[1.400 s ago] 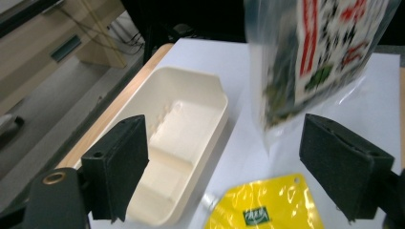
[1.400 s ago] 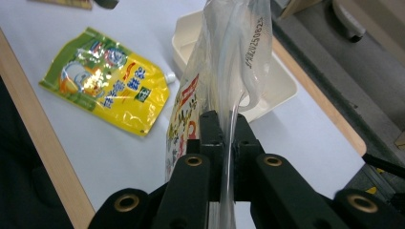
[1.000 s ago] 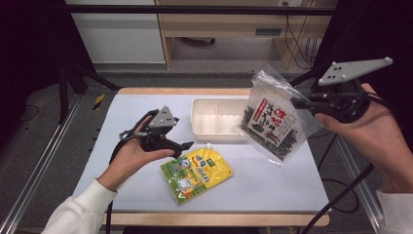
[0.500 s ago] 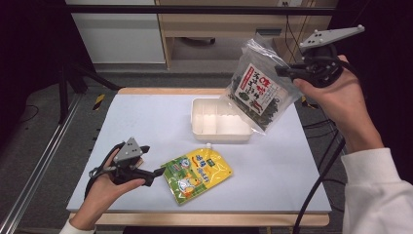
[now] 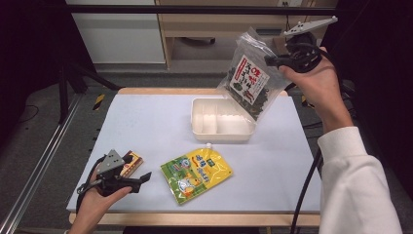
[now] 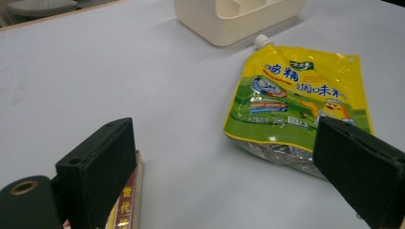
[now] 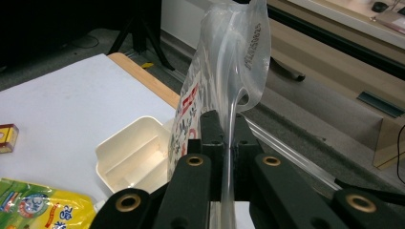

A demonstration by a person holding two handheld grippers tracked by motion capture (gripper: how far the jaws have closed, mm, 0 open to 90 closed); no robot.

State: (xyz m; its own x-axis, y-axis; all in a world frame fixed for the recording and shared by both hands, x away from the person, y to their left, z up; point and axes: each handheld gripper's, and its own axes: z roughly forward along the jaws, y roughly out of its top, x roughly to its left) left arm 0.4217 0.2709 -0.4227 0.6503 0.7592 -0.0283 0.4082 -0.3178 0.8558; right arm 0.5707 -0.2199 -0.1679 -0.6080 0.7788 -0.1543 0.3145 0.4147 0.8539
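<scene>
Seaweed snack bag: clear plastic bag with dark contents and a red-and-white label, hanging in the upper right of the high view, above the far right corner of the tray.
Right gripper: jaws closed tight on the bag's top edge; in the right gripper view the clear film is pinched flat between the two black jaws.
Bag's long axis: runs slantwise, from the pinched top at upper right down to its lower end at lower left, which hangs over the tray's right compartment.
Divided tray: cream plastic, open, at the middle of the table; its near wall shows at the top of the left gripper view.
Key relation: the bag's bottom is already above the tray, so the likely next move is mostly downward, with a small shift toward the frame's left.
Left gripper: low at the lower left of the high view, jaws wide apart and holding nothing.
Yellow spouted pouch: flat on the table just right of the left gripper's jaws, spout pointing toward the tray; it lies ahead of the open jaws in the left gripper view.
Small red-and-yellow box: beside the left gripper's body, close to it.
Nearer hand: the left hand is nearer the pouch, the right hand nearer the tray.
</scene>
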